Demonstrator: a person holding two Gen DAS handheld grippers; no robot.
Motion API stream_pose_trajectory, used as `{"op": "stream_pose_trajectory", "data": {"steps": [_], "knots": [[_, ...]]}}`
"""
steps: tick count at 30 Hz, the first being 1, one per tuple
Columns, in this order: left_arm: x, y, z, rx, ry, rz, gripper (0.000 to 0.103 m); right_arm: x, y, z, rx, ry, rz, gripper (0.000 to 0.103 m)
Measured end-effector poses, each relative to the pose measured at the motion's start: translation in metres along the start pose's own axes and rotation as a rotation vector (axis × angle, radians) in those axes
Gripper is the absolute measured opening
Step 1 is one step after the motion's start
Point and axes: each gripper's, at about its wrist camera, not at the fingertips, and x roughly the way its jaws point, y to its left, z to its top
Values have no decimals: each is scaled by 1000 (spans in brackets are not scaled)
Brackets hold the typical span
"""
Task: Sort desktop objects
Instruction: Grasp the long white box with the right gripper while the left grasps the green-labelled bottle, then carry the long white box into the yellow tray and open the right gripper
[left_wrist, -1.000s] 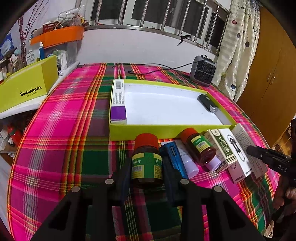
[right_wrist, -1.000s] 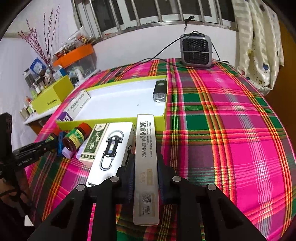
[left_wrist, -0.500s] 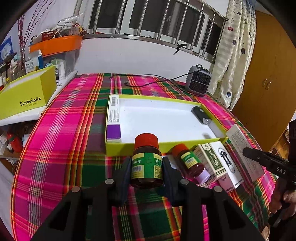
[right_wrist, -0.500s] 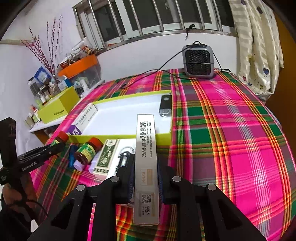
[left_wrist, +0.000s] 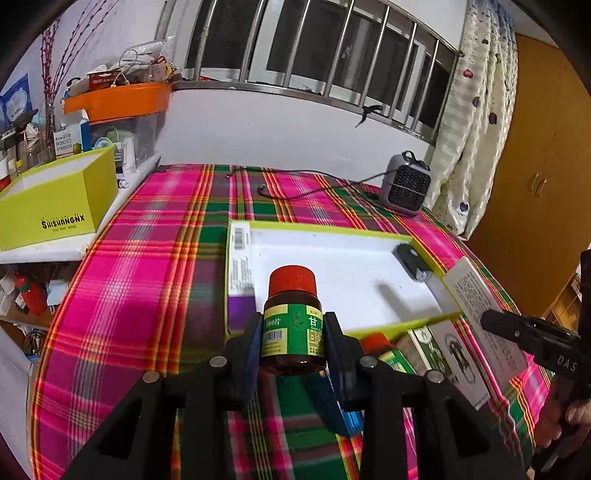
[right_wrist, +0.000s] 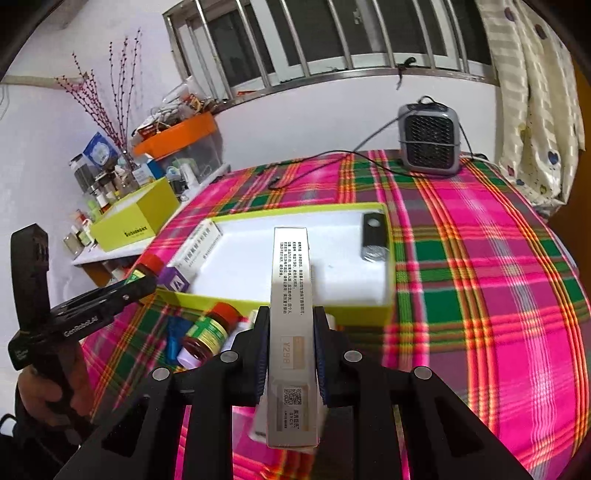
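Fingers of the left gripper (left_wrist: 293, 341) clamp a red-capped bottle (left_wrist: 293, 321) upright above the tray's (left_wrist: 332, 230) near edge; the right gripper (right_wrist: 290, 352) pinches a long box (right_wrist: 291, 325) over the tabletop (right_wrist: 480, 280) clutter.

Left wrist view: sits just behind the left gripper (left_wrist: 293, 339), looking forward and down across the table (left_wrist: 147, 258) toward the window (left_wrist: 314, 55).
Right wrist view: sits just behind the right gripper (right_wrist: 290, 350), same heading, from the tray's (right_wrist: 384, 314) right.
Shared: tray (left_wrist: 369, 325), heater (left_wrist: 406, 184), window (right_wrist: 332, 33), each other's gripper.
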Motion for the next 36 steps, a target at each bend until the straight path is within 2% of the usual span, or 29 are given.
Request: {"op": "stream_pose_trajectory", "data": {"steps": [16, 26, 36], "knots": [[26, 24, 32, -31, -41, 3, 33, 41, 35, 33, -17, 25, 59, 22], [31, 51, 28, -95, -80, -34, 33, 70, 54, 47, -19, 58, 71, 22], [30, 65, 25, -129, -96, -34, 33, 105, 76, 58, -8, 103, 78, 22]]}}
